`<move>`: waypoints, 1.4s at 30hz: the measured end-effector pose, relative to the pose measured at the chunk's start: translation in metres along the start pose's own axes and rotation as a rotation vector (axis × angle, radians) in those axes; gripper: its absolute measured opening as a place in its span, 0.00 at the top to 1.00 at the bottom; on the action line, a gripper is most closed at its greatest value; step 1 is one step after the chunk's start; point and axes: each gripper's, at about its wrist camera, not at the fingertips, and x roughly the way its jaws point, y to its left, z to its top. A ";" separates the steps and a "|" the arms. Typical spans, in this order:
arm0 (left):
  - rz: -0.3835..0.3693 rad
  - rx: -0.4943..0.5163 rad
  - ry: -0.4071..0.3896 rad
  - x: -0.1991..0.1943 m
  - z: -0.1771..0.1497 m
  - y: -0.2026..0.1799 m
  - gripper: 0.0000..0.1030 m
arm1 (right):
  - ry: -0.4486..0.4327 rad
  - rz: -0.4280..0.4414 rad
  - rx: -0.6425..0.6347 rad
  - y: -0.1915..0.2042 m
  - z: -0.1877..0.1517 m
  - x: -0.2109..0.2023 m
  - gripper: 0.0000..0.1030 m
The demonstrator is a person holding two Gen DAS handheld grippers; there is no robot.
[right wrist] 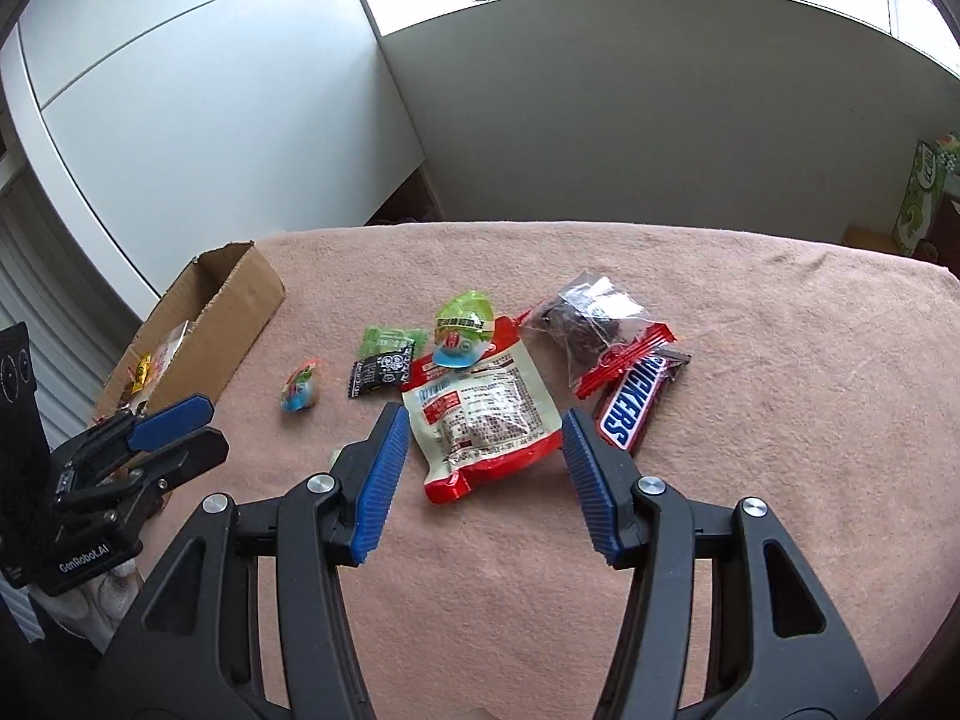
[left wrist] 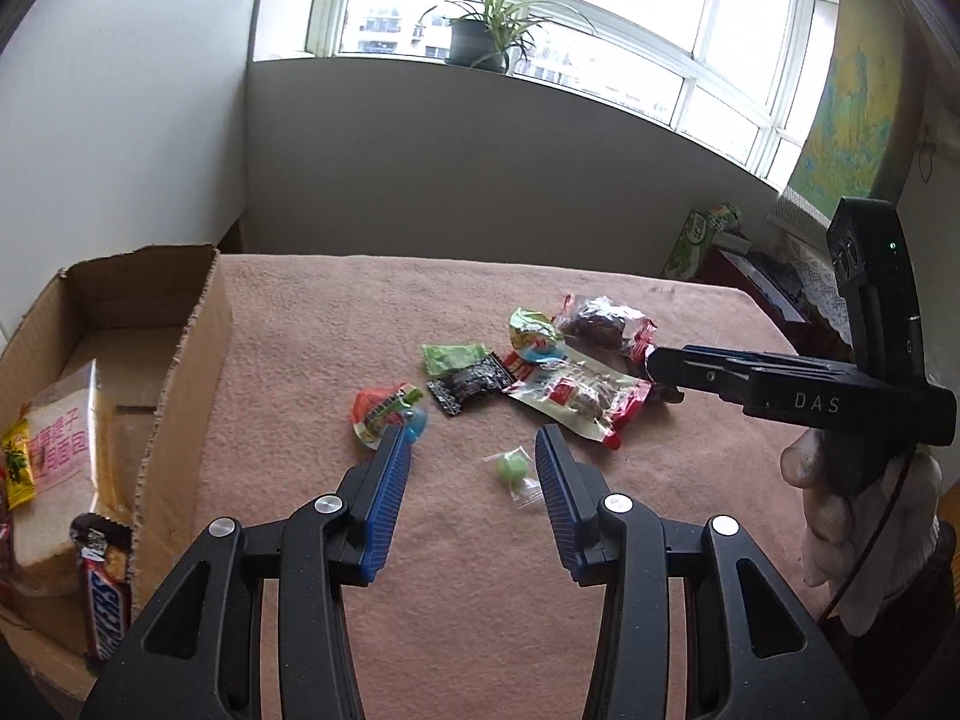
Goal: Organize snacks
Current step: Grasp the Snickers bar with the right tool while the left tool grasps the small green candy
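Left gripper (left wrist: pixel 471 441) and right gripper (right wrist: pixel 486 429) spread, empty; open cloth (right wrist: pixel 750 420) toward probably the right edge.

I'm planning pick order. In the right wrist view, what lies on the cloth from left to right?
cardboard box → blue jelly cup → black packet → red-and-white pouch → Snickers bar

Blue ribbed pads on black fingers are carried by the right gripper (right wrist: pixel 486 438), and between them a white pouch (right wrist: pixel 480 414) edged in red is seen. Just right of it lies a brown Snickers bar (right wrist: pixel 636 405) lettered blue on white. Everything rests on a pink cloth (right wrist: pixel 750 420), with a brown cardboard box (right wrist: pixel 210 324) far left.
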 end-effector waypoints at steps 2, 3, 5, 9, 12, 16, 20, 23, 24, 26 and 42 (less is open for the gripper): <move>-0.006 0.022 0.020 0.007 -0.003 -0.009 0.59 | -0.006 -0.036 0.013 -0.012 -0.001 -0.002 0.46; -0.006 0.028 0.028 0.009 -0.005 -0.013 0.59 | -0.006 -0.048 0.029 -0.019 -0.002 -0.002 0.46; -0.007 0.039 0.045 0.014 -0.007 -0.017 0.59 | -0.001 -0.057 0.071 -0.035 -0.003 -0.002 0.46; -0.009 0.040 0.070 0.024 -0.008 -0.021 0.59 | 0.034 -0.091 0.118 -0.052 -0.004 0.006 0.46; -0.008 0.038 0.084 0.030 -0.008 -0.022 0.59 | 0.048 -0.089 0.131 -0.056 -0.004 0.013 0.46; 0.002 0.030 0.108 0.037 -0.010 -0.019 0.59 | 0.062 -0.118 0.118 -0.051 0.001 0.024 0.46; 0.007 0.020 0.126 0.043 -0.011 -0.017 0.59 | 0.070 -0.145 0.098 -0.047 0.007 0.035 0.46; 0.004 0.021 0.138 0.049 -0.011 -0.020 0.59 | 0.080 -0.156 0.094 -0.045 0.010 0.043 0.46; 0.004 0.023 0.141 0.051 -0.011 -0.021 0.59 | 0.083 -0.161 0.091 -0.045 0.009 0.044 0.46; 0.009 0.032 0.149 0.056 -0.010 -0.024 0.59 | 0.092 -0.171 0.088 -0.045 0.009 0.049 0.46; 0.030 0.031 0.175 0.068 -0.009 -0.027 0.78 | 0.097 -0.188 0.069 -0.053 0.005 0.043 0.70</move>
